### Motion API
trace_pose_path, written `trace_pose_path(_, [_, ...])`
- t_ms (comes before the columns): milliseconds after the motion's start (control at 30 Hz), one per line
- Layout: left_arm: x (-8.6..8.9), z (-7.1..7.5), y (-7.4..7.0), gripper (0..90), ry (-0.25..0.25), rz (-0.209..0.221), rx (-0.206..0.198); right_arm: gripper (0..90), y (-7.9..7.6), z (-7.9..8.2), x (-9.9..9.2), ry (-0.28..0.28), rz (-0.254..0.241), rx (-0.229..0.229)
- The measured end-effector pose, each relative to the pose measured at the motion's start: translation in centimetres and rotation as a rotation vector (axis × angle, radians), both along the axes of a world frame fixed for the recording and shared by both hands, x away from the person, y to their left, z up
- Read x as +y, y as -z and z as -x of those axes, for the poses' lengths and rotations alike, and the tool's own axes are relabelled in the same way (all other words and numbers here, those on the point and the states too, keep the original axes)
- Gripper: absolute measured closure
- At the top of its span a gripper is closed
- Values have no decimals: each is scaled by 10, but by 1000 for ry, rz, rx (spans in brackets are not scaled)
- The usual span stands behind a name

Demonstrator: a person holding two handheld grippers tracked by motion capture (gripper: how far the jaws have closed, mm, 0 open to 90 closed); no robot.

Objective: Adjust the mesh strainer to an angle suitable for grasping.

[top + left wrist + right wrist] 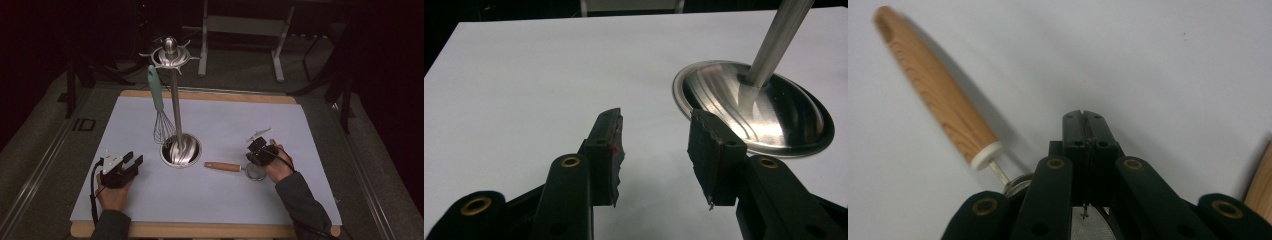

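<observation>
- The left gripper (131, 161) rests on the worktop (310, 200) near the left edge of the white mat (225, 125), its fingers (608, 150) spread apart and released, with nothing between them.
- Just right of it stands a steel utensil stand (176, 100); a whisk (159, 107) with a mint-green handle hangs from its top ring.
- Right of the stand's base, a small strainer (235, 168) with a wooden handle lies flat on the mat.
- The right gripper (261, 150) hovers over the strainer's mesh end, fingers (1083, 131) clenched together, gripping nothing.

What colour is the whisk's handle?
Pale teal, on the whisk hanging from the rack; clearest in the high view.
</observation>
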State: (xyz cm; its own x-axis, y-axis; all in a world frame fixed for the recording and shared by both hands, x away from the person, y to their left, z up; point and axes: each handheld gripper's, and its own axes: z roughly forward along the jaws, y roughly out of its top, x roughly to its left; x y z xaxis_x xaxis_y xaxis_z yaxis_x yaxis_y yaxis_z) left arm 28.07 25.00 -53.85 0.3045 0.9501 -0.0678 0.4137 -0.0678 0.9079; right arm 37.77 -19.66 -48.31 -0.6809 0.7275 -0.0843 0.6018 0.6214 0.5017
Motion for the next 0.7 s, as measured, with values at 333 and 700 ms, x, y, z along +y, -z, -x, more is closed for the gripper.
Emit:
trace_pose_path(333, [0, 0, 0, 573, 1, -4, 0, 891, -4, 16, -4, -35, -11, 32])
trace_pose_path(700, [0, 0, 0, 573, 0, -3, 0, 863, -3, 17, 12, -124, -25, 73])
